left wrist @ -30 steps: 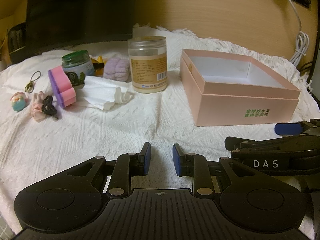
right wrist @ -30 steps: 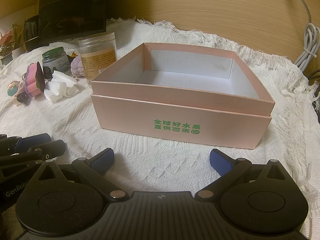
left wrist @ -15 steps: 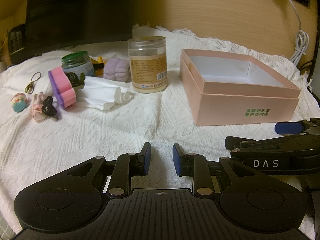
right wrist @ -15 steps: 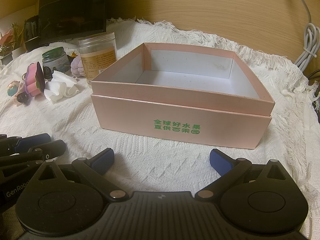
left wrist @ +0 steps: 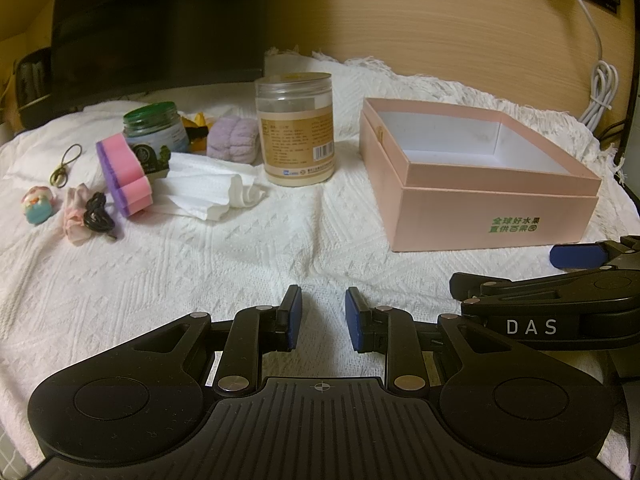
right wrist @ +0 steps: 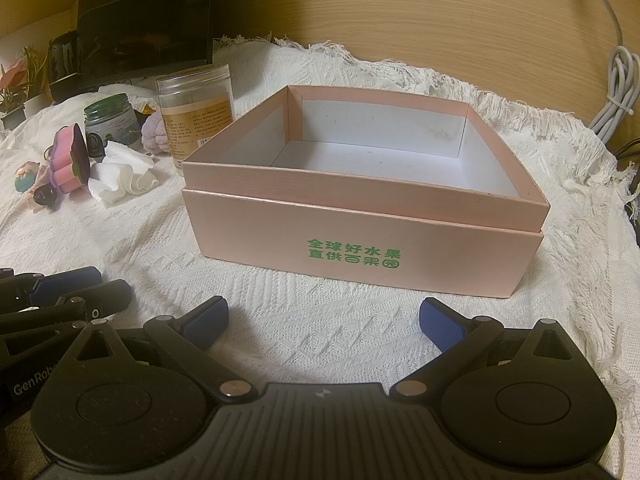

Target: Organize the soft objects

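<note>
A white woven cloth (left wrist: 248, 264) covers the whole work surface, and on its right half sits the pink box (left wrist: 492, 216), open-topped and white inside, with nothing in it that either view shows. To its left stand a tall clear jar (left wrist: 295, 128) and a shorter green-lidded jar (left wrist: 154, 128), both hard things that probably stay out of the sorting. The soft things lie clustered on the far left: a crumpled white tissue (left wrist: 212, 190), a pink and purple sponge (left wrist: 124, 176) propped on edge with its long axis running toward the camera, and a lilac plush bundle (left wrist: 234, 140) tucked behind the tissue between the two jars. Smaller still are a pale fabric flower with a black hair tie (left wrist: 86, 216), a little pastel figure (left wrist: 38, 204) whose material is too small to judge, and an olive cord loop (left wrist: 64, 168). The left gripper (left wrist: 320, 320) hovers low over bare cloth, its blue pads a narrow gap apart and clasping nothing; the right gripper (right wrist: 324, 320) sits just beside it, directly before the box, jaws spread wide and empty. The relation that matters: the whole soft cluster lies up and to the left of the left fingers, well apart from them, while the box lies to the right, so the left hand is the nearer one to fetch and the right the nearer one to the box.
</note>
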`<state>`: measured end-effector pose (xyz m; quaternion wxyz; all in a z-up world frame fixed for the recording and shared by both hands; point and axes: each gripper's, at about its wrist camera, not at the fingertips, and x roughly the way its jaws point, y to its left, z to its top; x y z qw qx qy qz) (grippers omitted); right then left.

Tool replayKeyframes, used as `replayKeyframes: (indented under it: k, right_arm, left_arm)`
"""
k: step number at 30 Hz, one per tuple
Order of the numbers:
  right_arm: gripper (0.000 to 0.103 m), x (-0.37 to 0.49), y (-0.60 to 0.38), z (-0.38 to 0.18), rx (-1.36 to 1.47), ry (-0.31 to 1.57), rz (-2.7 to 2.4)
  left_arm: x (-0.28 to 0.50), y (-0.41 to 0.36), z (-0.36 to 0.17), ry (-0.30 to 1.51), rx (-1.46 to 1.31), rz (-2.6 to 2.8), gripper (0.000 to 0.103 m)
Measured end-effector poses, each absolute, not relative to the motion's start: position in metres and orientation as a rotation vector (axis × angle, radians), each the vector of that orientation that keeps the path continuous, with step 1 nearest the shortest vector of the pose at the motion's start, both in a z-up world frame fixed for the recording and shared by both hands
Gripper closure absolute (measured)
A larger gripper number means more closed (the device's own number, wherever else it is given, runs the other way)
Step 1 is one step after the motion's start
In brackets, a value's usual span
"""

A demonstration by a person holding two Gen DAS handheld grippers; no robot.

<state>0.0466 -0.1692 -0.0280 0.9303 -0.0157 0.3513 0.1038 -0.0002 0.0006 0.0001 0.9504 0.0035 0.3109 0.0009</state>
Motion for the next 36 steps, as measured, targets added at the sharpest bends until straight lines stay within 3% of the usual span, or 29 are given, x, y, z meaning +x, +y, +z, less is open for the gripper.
replayKeyframes:
  k: [22, 27, 36]
  right_arm:
    - [0.002, 0.045, -0.169, -0.028, -0.032, 0.722, 0.214]
    - [0.001, 0.06, -0.168, -0.019, -0.03, 0.86, 0.22]
    - [0.0, 0.073, -0.162, -0.016, -0.06, 0.976, 0.213]
  left_arm:
    - [0.002, 0.002, 0.001, 0.644, 0.022, -0.005, 0.075]
    - [0.012, 0.013, 0.01, 0.719, -0.004, -0.067, 0.075]
    - [0.044, 0.083, 0.016, 0.902, -0.304, -0.339, 0.077]
